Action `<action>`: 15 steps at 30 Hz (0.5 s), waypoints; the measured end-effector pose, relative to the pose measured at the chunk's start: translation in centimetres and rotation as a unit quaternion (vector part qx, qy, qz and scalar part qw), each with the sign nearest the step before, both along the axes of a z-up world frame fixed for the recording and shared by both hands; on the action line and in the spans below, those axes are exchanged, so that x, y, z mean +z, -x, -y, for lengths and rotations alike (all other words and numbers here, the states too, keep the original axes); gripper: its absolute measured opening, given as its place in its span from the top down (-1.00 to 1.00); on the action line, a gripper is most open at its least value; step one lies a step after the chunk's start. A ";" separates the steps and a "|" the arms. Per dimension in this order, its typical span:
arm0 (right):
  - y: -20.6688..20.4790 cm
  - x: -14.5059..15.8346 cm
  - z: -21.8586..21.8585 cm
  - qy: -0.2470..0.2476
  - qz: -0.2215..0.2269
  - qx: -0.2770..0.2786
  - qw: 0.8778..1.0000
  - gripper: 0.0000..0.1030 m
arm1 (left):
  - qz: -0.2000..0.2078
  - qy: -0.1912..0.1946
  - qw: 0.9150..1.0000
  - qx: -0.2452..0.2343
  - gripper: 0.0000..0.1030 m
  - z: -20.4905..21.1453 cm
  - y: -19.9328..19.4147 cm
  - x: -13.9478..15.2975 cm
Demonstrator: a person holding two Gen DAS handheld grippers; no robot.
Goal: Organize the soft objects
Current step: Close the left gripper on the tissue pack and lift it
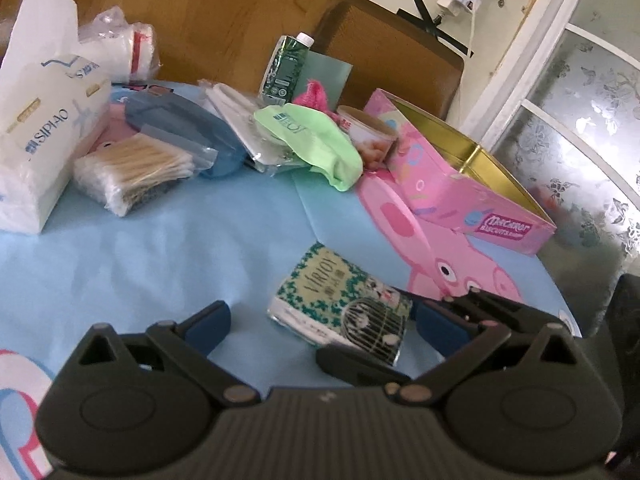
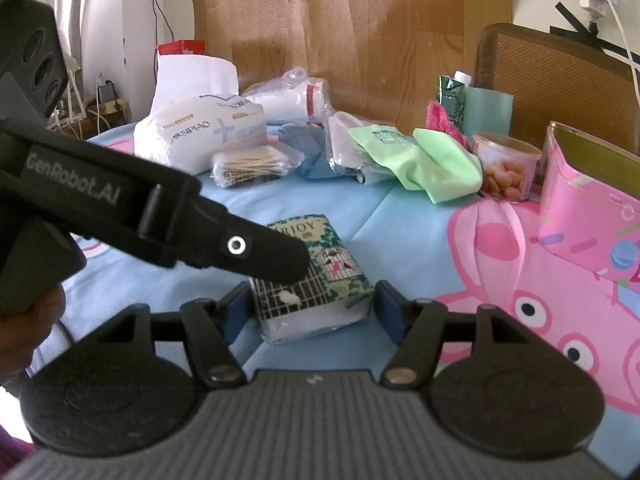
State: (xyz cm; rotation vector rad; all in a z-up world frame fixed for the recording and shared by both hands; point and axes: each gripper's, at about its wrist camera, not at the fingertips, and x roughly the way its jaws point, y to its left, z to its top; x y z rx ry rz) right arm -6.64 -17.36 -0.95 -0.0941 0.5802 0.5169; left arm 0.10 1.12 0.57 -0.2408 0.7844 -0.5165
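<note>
Nearest to me, the right hand-held gripper [image 2: 314,312] has its blue pads spread on either side of a small tissue pack [image 2: 310,280] lying flat on the blue tabletop [image 2: 380,216]. The left pad looks to be just touching the pack's edge and the right one stands slightly clear, so it is released and not yet gripping. The left hand-held gripper [image 1: 320,320] is also spread wide and holds nothing; in the right wrist view its black finger crosses over the near corner of the same pack, though I cannot tell whether it presses on it.

I would judge this the start of a pick: the pack is framed and the next move calls for the right jaws to close squarely on its sides, gently, since the soft wrapper will give, with the left finger kept out of the way.

Further right stands an open pink tin [image 1: 472,184]. Its gold interior looks empty as far as I can see, which makes it a likely place for soft things. Beside it is a round tub [image 2: 506,166] with a printed label and its lid on.

Beyond lie a green cloth [image 2: 436,164], a bag of cotton swabs [image 2: 250,168] and a large tissue packet [image 2: 200,136].
</note>
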 end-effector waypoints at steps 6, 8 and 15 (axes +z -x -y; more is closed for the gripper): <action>0.3 0.0 0.1 -0.007 0.012 0.016 1.000 -0.16 | -0.005 0.003 1.000 -0.006 -0.99 0.4 0.1 0.1; 0.1 0.0 0.5 -0.026 0.005 0.016 1.000 -0.16 | -0.009 0.010 1.000 -0.010 -0.99 0.4 0.1 0.1; 0.6 0.5 1.0 -0.076 0.005 0.023 0.997 -0.16 | -0.041 0.076 0.996 -0.036 -0.91 0.2 -0.2 0.0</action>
